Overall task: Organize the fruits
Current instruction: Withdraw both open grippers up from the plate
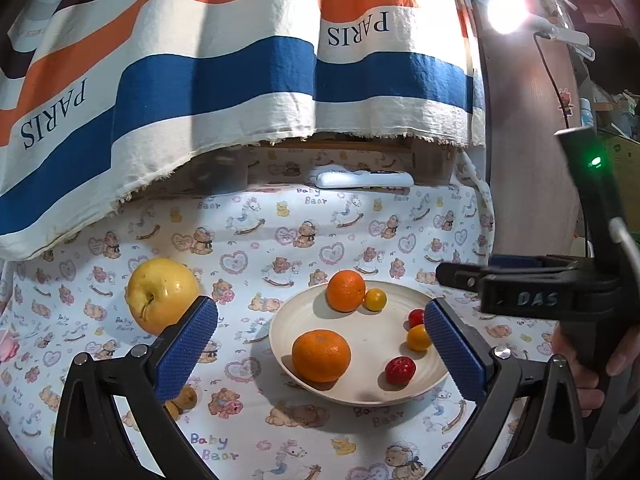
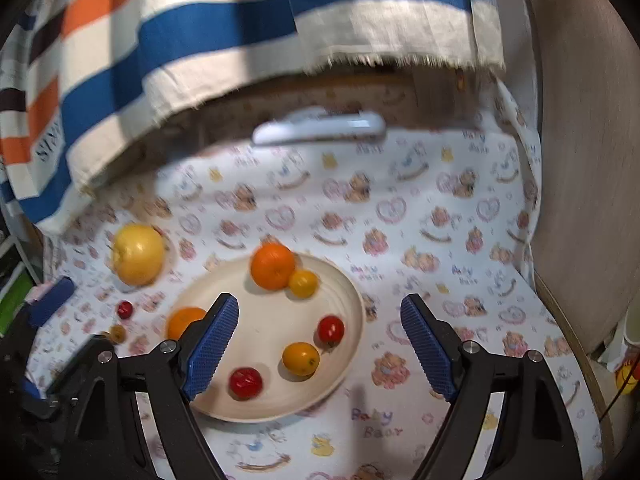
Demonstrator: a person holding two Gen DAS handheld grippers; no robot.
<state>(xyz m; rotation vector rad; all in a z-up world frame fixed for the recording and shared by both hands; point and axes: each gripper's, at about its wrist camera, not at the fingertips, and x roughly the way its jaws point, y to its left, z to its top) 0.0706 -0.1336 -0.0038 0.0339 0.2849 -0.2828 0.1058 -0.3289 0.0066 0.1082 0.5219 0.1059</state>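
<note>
A cream plate (image 1: 360, 394) (image 2: 352, 304) on the bear-print cloth holds two oranges (image 1: 321, 355) (image 1: 345, 290), two yellow cherry tomatoes (image 1: 418, 337) (image 1: 375, 299) and two red ones (image 1: 400, 370) (image 1: 416, 317). A yellow apple (image 1: 162, 295) (image 2: 137, 254) lies on the cloth left of the plate. A red tomato (image 2: 125, 309) and a small yellow one (image 2: 117, 333) lie on the cloth beside the plate. My left gripper (image 1: 320, 344) is open above the plate's near side. My right gripper (image 2: 320, 344) is open and empty over the plate's right edge; it shows at right in the left wrist view (image 1: 520, 280).
A white remote (image 1: 365, 179) (image 2: 320, 130) lies at the back of the table under a hanging striped PARIS cloth (image 1: 200, 80). A wooden panel (image 2: 580, 160) stands at the right. A bright lamp (image 1: 506, 12) shines at the upper right.
</note>
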